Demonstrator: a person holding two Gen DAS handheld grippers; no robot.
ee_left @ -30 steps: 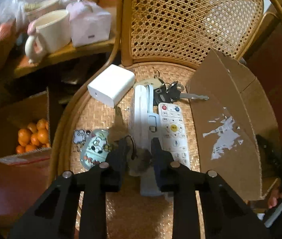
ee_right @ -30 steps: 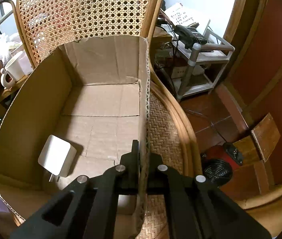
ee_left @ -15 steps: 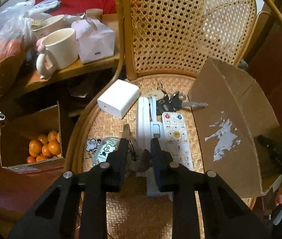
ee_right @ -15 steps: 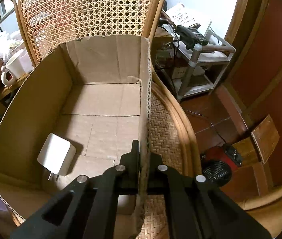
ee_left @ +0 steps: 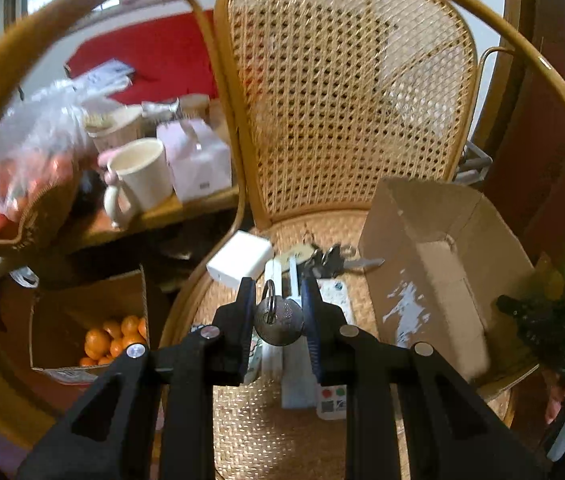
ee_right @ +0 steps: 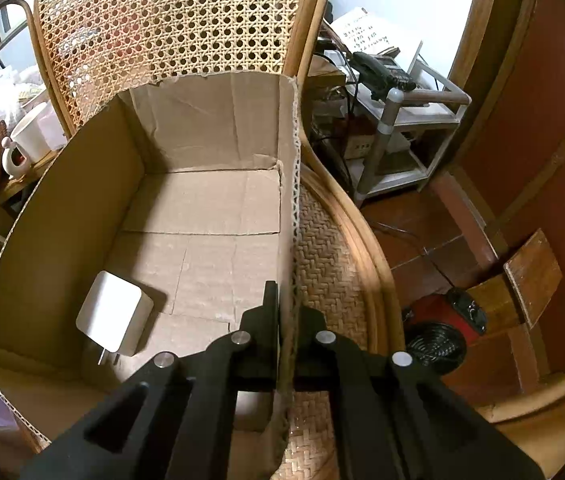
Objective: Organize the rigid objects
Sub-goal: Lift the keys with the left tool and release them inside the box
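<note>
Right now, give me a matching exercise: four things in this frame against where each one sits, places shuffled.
Things:
1. padlock
2. white charger
3. bunch of keys
4. oranges

Places:
A. in the small carton on the floor
B. on the chair seat
C. between the left gripper fingers
D. inside the cardboard box

Pairs: 1-C, 2-D, 3-B, 4-A

Brown cardboard box [ee_right: 210, 208], white charger [ee_right: 112, 312], silver padlock [ee_left: 279, 319], tan woven rattan chair [ee_left: 346, 92], orange fruit [ee_left: 112, 338].
</note>
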